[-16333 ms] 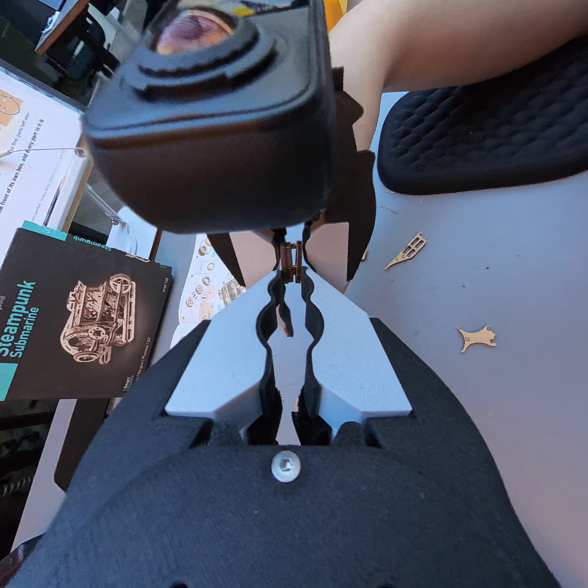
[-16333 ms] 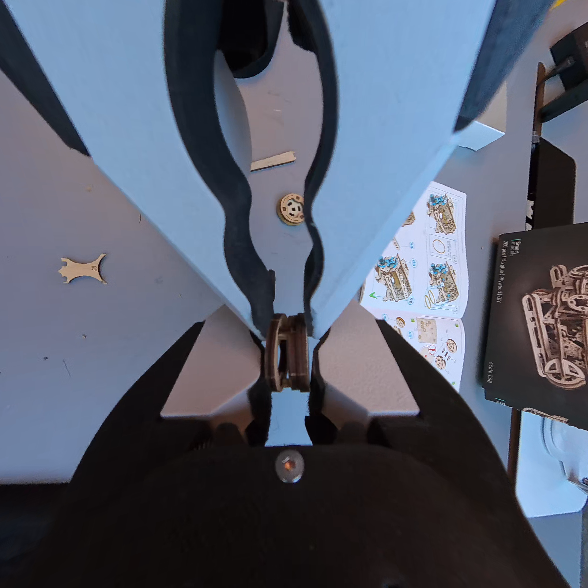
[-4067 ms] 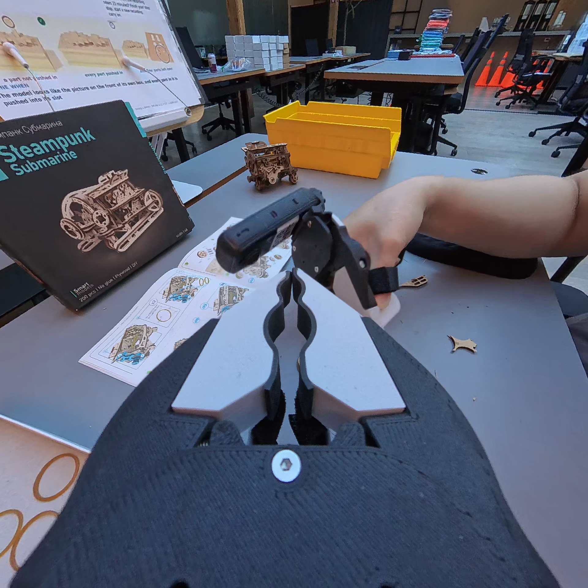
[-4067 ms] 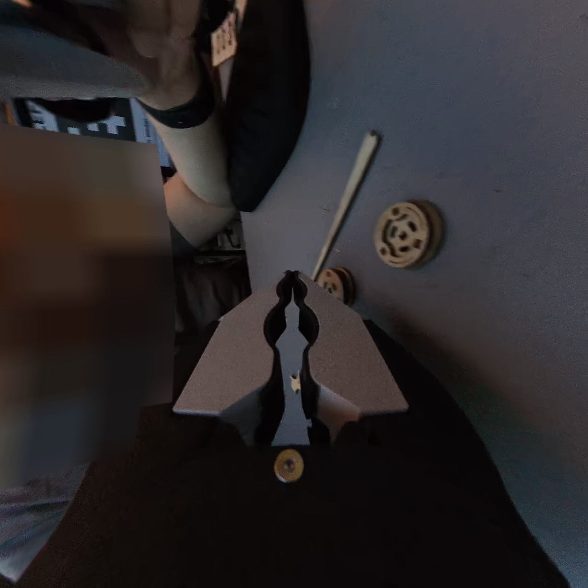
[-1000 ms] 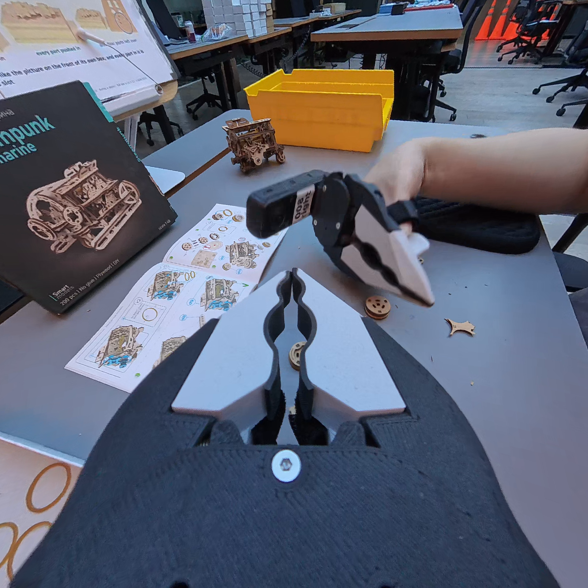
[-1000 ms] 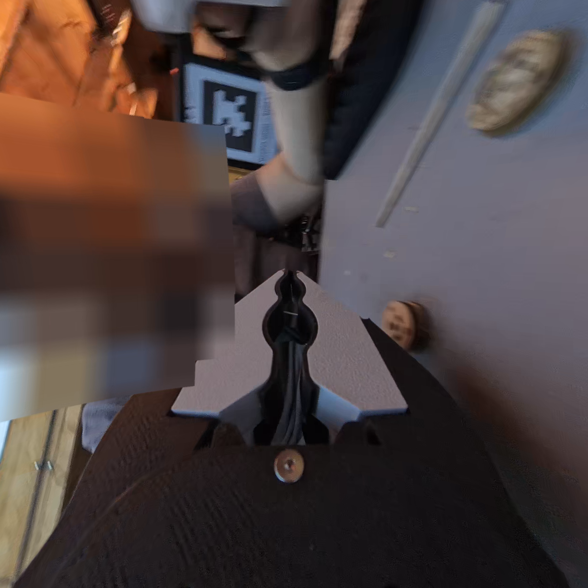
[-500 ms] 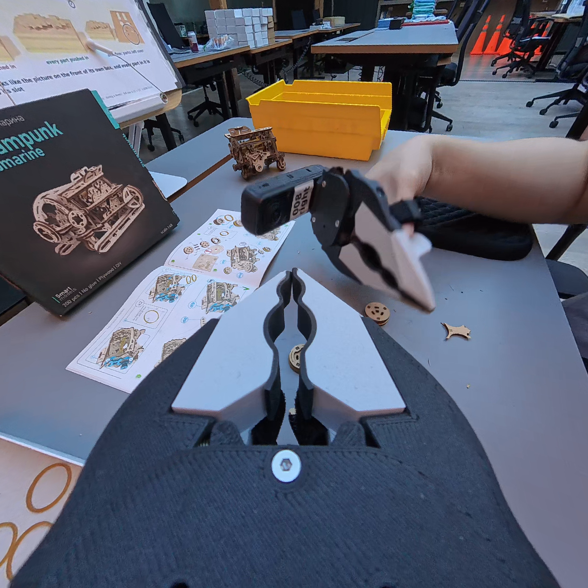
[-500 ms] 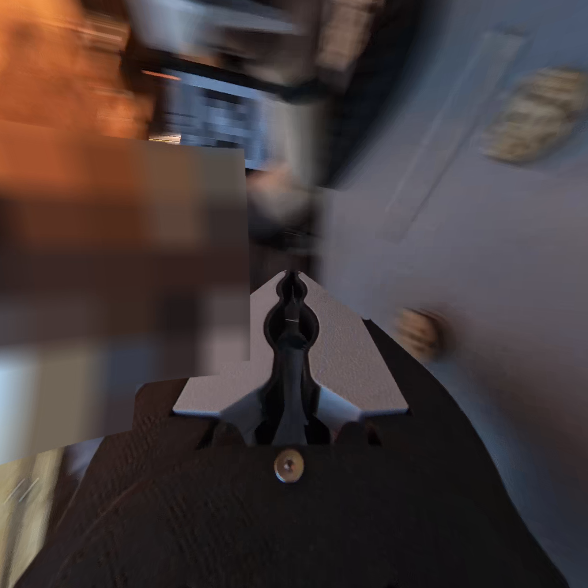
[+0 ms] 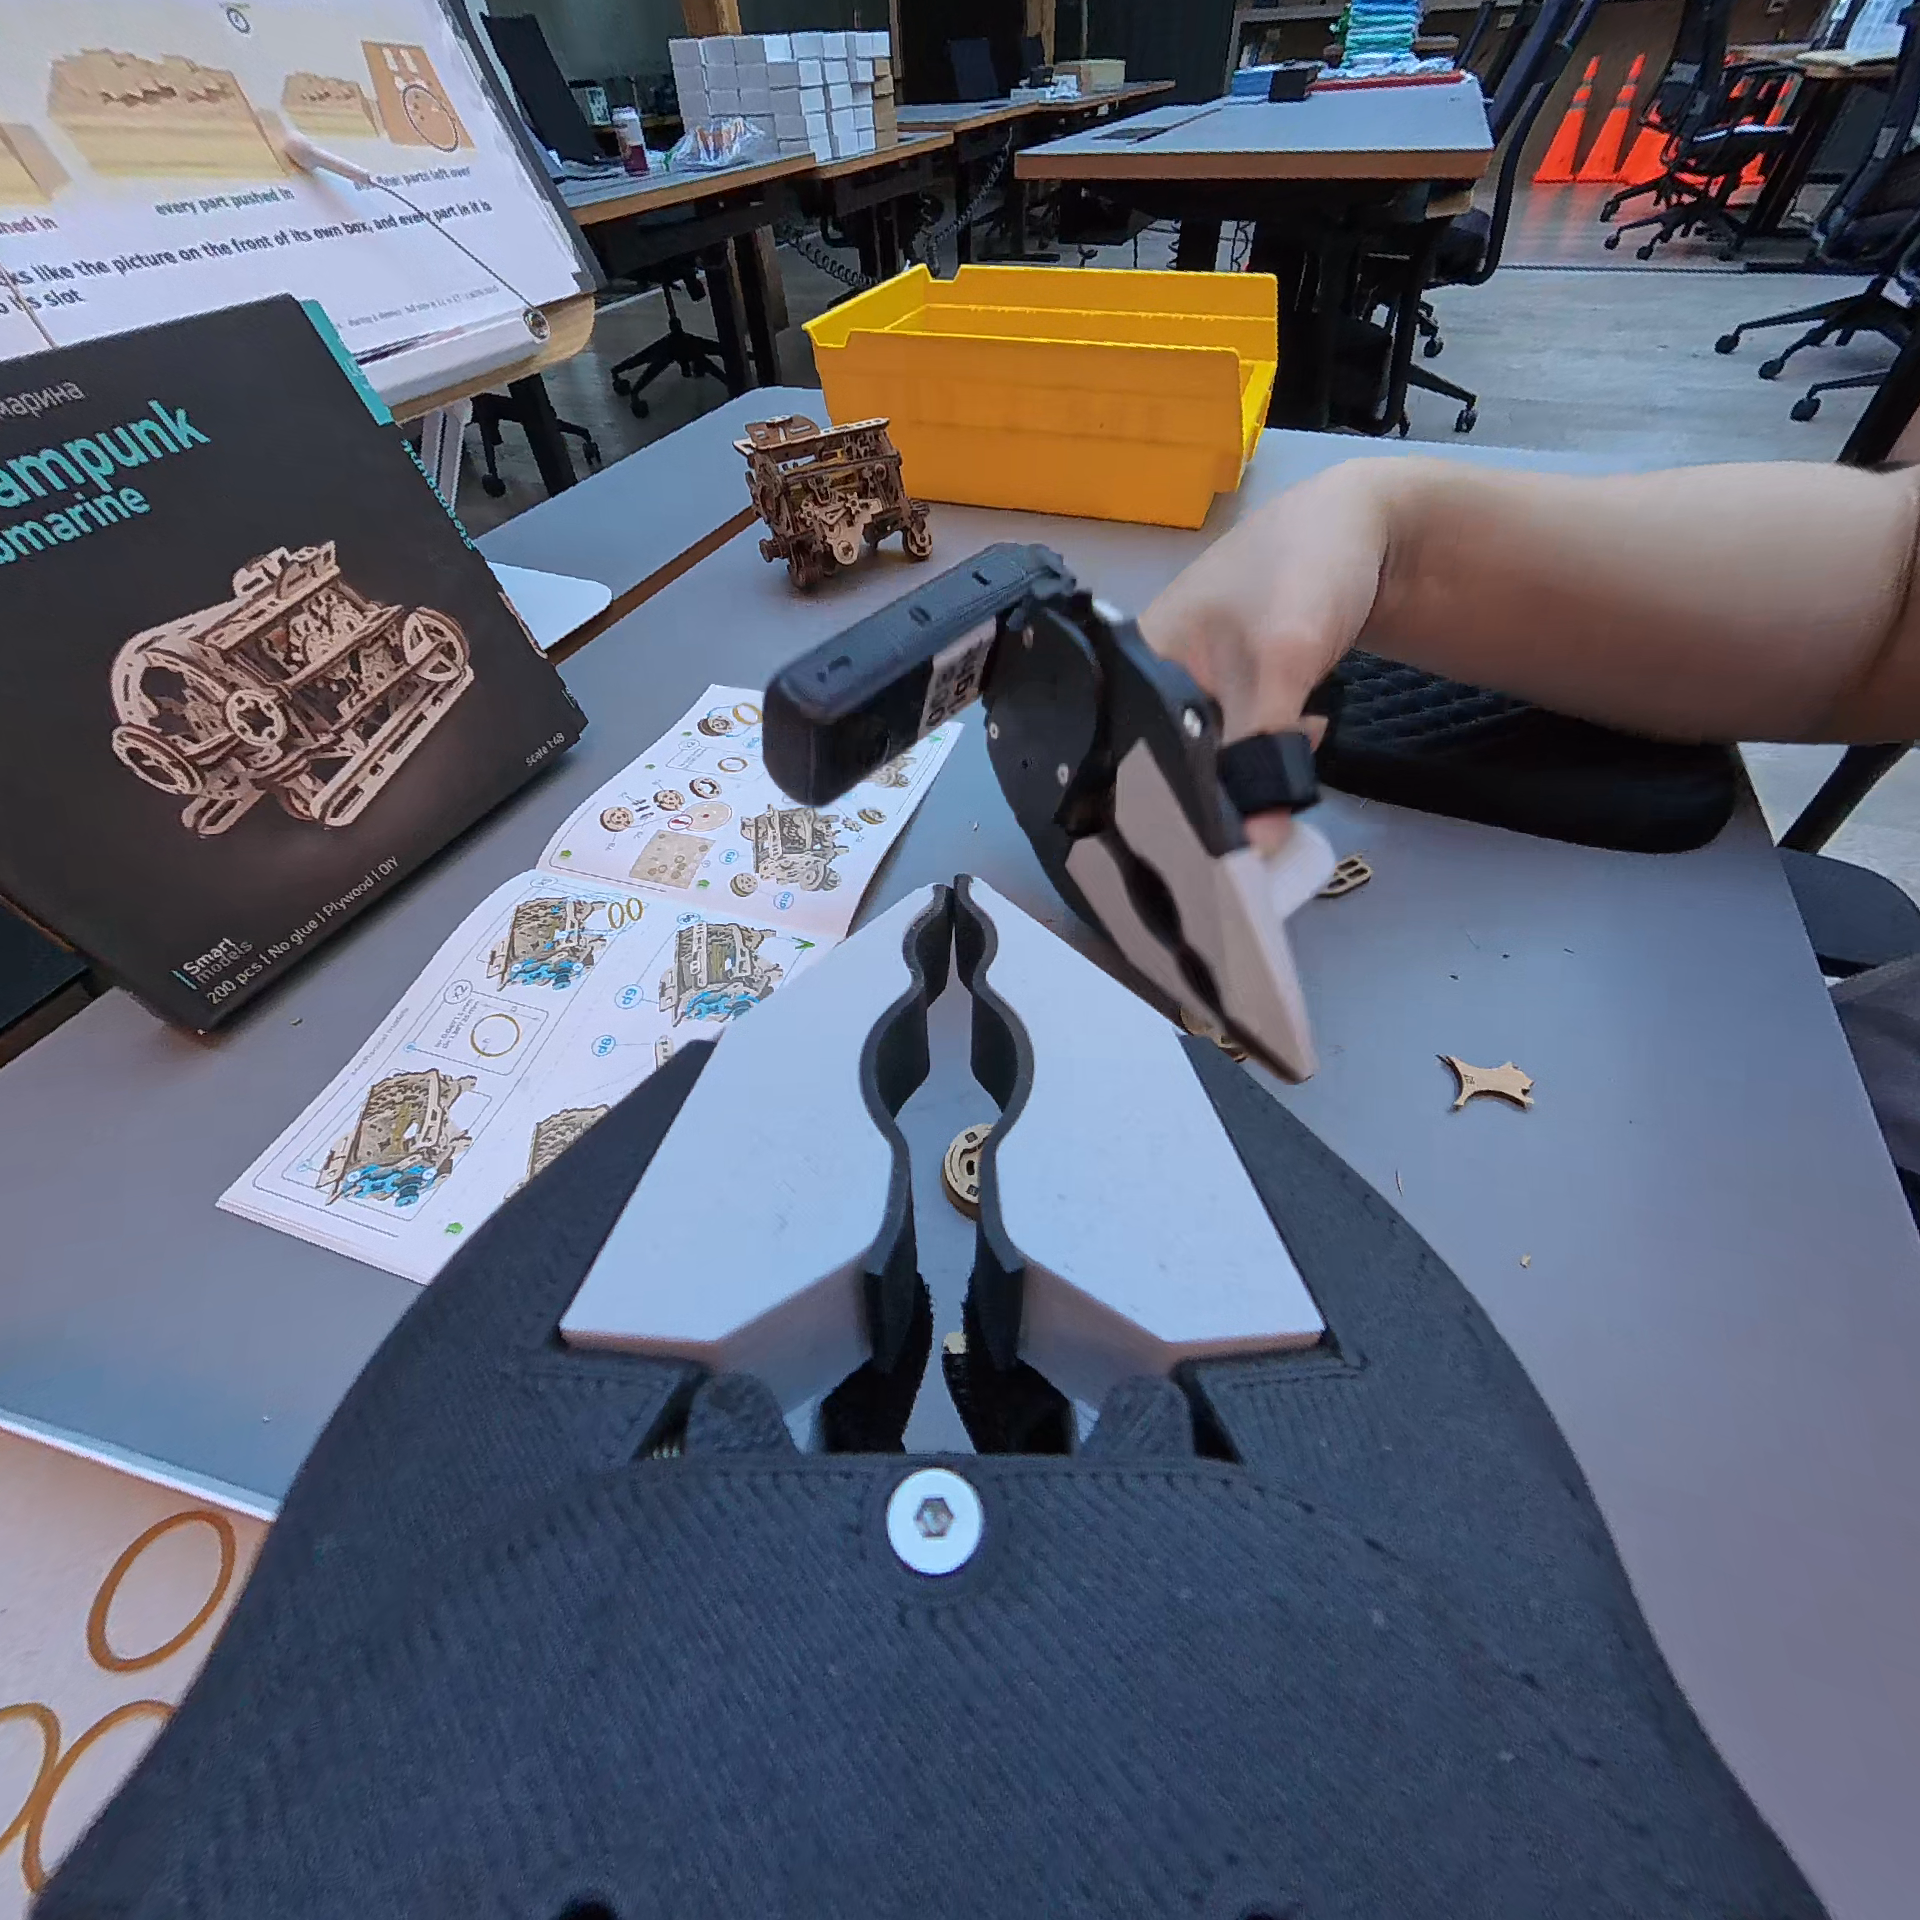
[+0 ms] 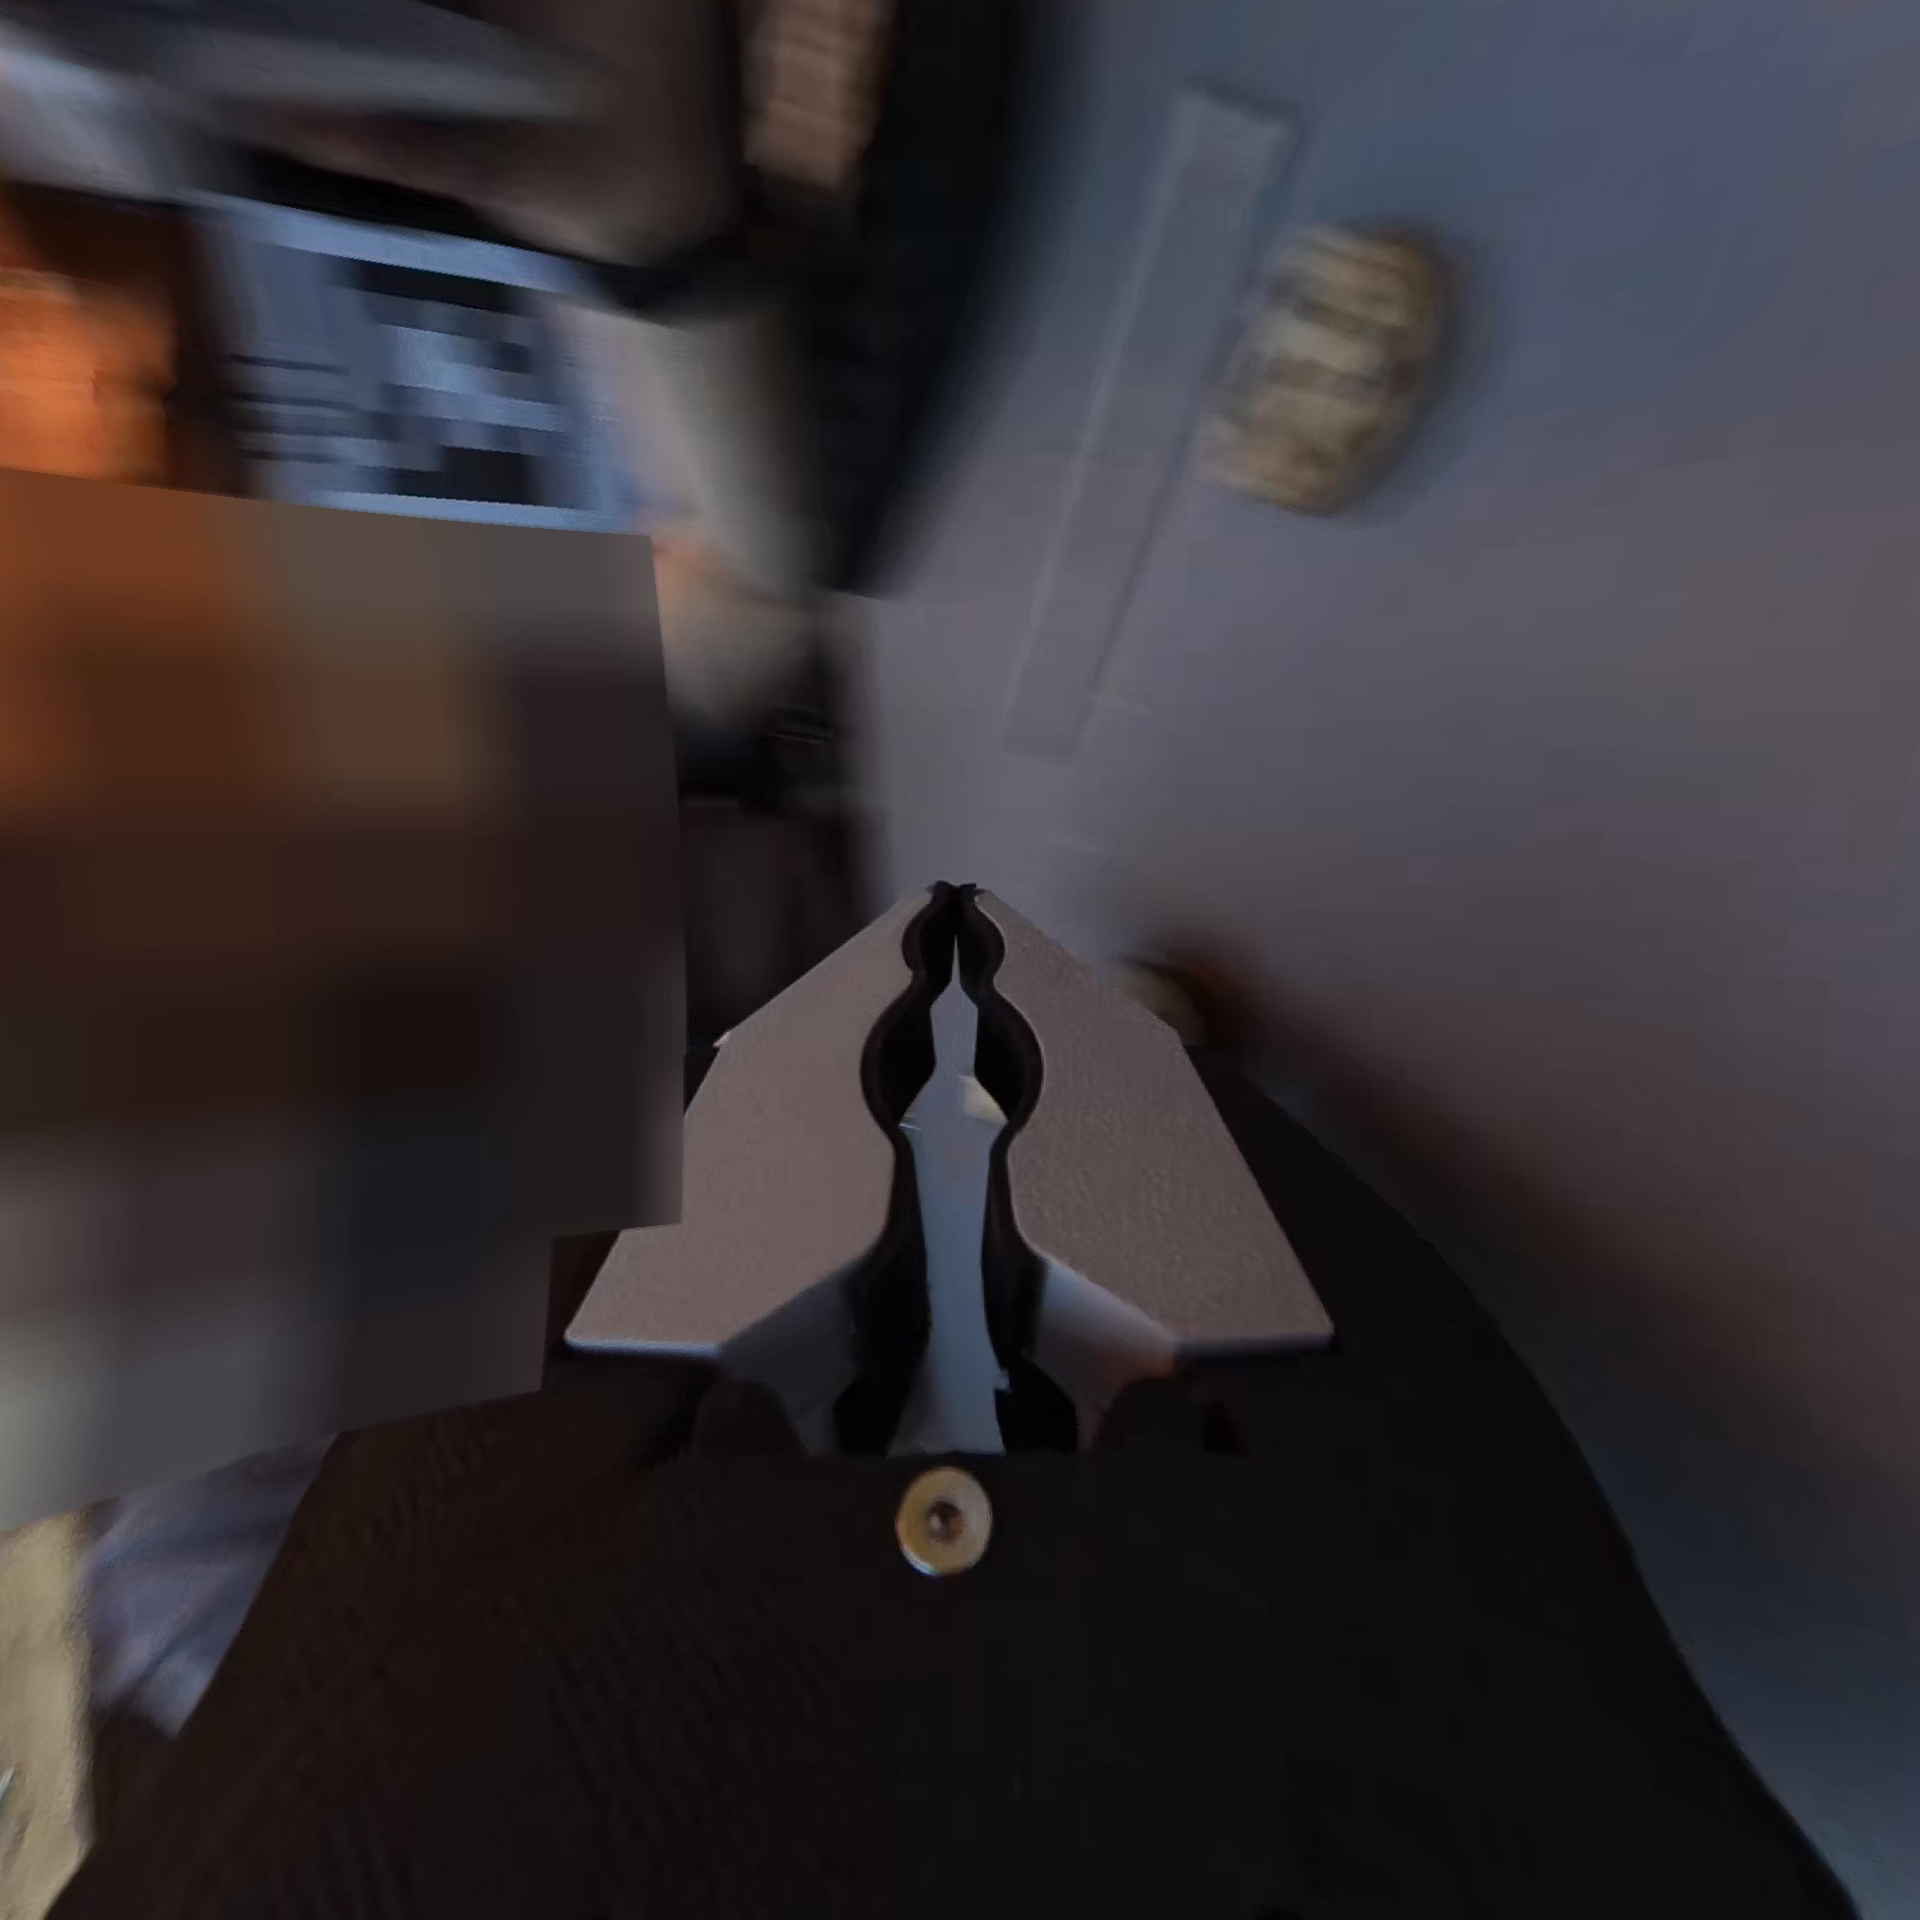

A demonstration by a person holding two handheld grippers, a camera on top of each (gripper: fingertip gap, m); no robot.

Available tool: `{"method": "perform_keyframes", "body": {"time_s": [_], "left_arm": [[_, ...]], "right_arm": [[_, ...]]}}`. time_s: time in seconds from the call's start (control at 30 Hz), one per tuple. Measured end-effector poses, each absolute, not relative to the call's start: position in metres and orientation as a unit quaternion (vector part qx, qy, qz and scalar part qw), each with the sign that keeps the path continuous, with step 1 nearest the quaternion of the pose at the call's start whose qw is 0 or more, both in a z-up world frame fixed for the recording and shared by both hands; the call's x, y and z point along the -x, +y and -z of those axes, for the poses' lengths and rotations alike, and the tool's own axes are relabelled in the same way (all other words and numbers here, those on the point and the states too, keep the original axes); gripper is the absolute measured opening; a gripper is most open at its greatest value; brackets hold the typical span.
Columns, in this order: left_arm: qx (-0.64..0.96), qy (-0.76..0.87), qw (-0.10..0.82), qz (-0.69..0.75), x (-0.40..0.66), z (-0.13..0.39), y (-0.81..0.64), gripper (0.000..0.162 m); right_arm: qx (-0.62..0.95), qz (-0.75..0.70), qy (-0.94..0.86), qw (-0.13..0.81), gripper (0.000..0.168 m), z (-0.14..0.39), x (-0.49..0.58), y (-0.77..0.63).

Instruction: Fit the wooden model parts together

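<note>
At the far left a black cardboard kit box leans up, printed with a picture of the wooden model and teal and white lettering I won't repeat; behind it stands a white instruction board, also printed. Right of the box, the open paper instruction booklet lies flat on the grey table, covered in small diagrams and numbered steps. My left gripper hangs low over the table with its tips almost touching and nothing between them, and through its gap I see the small round wooden gear disc lying flat. I judge it light, thin and brittle plywood, so I would pinch it by the rim and not squeeze the spokes. Further back sits the small brown assembled wooden model, in front of the yellow plastic bin. My right gripper points down, closed and empty, a sticker on its camera. Further right lie a star-shaped wooden offcut and a black padded mat.
</note>
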State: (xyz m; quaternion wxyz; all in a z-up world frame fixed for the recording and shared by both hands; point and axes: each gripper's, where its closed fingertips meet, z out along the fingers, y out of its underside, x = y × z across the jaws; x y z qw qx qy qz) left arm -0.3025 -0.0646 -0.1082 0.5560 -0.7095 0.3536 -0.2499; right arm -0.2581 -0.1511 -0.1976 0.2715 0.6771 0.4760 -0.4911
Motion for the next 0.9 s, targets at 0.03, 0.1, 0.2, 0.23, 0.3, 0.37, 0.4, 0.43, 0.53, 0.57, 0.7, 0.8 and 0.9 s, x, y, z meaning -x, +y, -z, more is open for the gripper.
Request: {"method": "perform_keyframes", "body": {"time_s": [0.03,0.1,0.2,0.23,0.3,0.37,0.4,0.43,0.53,0.57,0.7,0.8,0.9], "left_arm": [[0.708,0.353,0.558,0.250,0.303,0.107,-0.065,0.000],[0.709,0.352,0.558,0.251,0.303,0.107,-0.065,0.000],[0.709,0.352,0.557,0.250,0.303,0.108,-0.065,0.000],[0.708,0.353,0.558,0.250,0.303,0.107,-0.065,0.000],[0.708,0.355,0.557,0.249,0.302,0.107,-0.065,0.000],[0.710,0.356,0.554,0.248,0.302,0.109,-0.065,0.000],[0.711,0.356,0.554,0.248,0.302,0.110,-0.065,0.000],[0.710,0.357,0.554,0.248,0.301,0.109,-0.065,0.000],[0.709,0.358,0.555,0.248,0.301,0.109,-0.066,0.000],[0.710,0.357,0.554,0.247,0.301,0.109,-0.065,0.000],[0.710,0.356,0.554,0.249,0.302,0.109,-0.065,0.000],[0.711,0.356,0.553,0.249,0.302,0.110,-0.065,0.000],[0.711,0.354,0.555,0.250,0.303,0.109,-0.065,0.000]], "right_arm": [[-0.692,0.469,0.460,0.300,0.000,0.208,0.253,-0.151],[-0.684,0.485,0.461,0.292,0.000,0.207,0.254,-0.149],[-0.595,0.577,0.468,0.306,0.000,0.159,0.255,-0.167],[-0.664,0.483,0.495,0.284,0.000,0.199,0.250,-0.158],[-0.690,0.473,0.449,0.315,0.000,0.207,0.251,-0.154],[-0.631,0.535,0.466,0.314,0.000,0.179,0.254,-0.162],[-0.600,0.574,0.454,0.323,0.000,0.159,0.257,-0.166],[-0.632,0.531,0.475,0.304,0.000,0.177,0.256,-0.163],[-0.697,0.465,0.444,0.318,0.000,0.206,0.254,-0.150],[-0.690,0.459,0.478,0.290,0.000,0.204,0.254,-0.150],[-0.701,0.427,0.502,0.272,0.000,0.213,0.252,-0.144],[-0.686,0.464,0.477,0.294,0.000,0.204,0.255,-0.147],[-0.626,0.549,0.459,0.311,0.000,0.170,0.263,-0.157]]}}
